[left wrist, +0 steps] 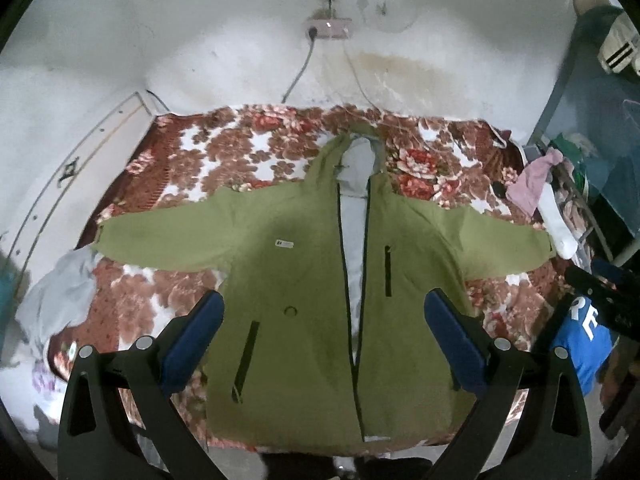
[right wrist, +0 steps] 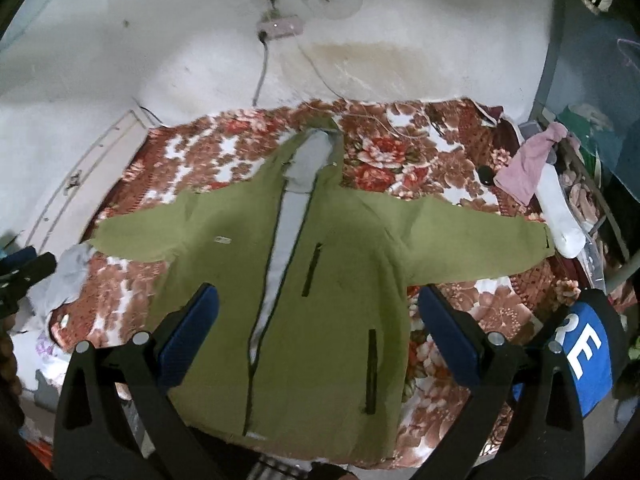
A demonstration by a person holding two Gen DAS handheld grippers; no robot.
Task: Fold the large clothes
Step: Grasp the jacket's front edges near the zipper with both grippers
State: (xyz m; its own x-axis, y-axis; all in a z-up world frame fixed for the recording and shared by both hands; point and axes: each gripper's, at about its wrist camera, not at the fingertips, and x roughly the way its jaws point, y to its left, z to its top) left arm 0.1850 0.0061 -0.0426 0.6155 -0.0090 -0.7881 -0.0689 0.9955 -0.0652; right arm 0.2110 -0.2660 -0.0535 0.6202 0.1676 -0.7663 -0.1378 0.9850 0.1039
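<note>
One green jacket lies on one floral blanket, and two grippers hover above it. Each camera shows its own pair of blue-padded fingers: the left gripper and the right gripper both stand spread wide, jaws well apart, with nothing between them.

The jacket lies face up and flat, hood toward 12 o'clock, hem toward 6 o'clock. Its two sleeves stretch straight out, one toward 9 o'clock, the other toward 3 o'clock. The front zip is undone, baring a strip of grey lining from hood to hem. Three dark zip pockets show on the front, and one small white label sits on the chest at the 9 o'clock side.

At 9 o'clock one grey cloth lies crumpled just beside that sleeve's cuff. At 3 o'clock the other cuff reaches the blanket's edge, close to one white sock and one pink cloth on a cluttered rack. At 4 o'clock is one blue cloth with white letters. Bare blanket shows around the hood on both sides and below each sleeve. At 12 o'clock, past the blanket, a stained white wall carries one power strip
</note>
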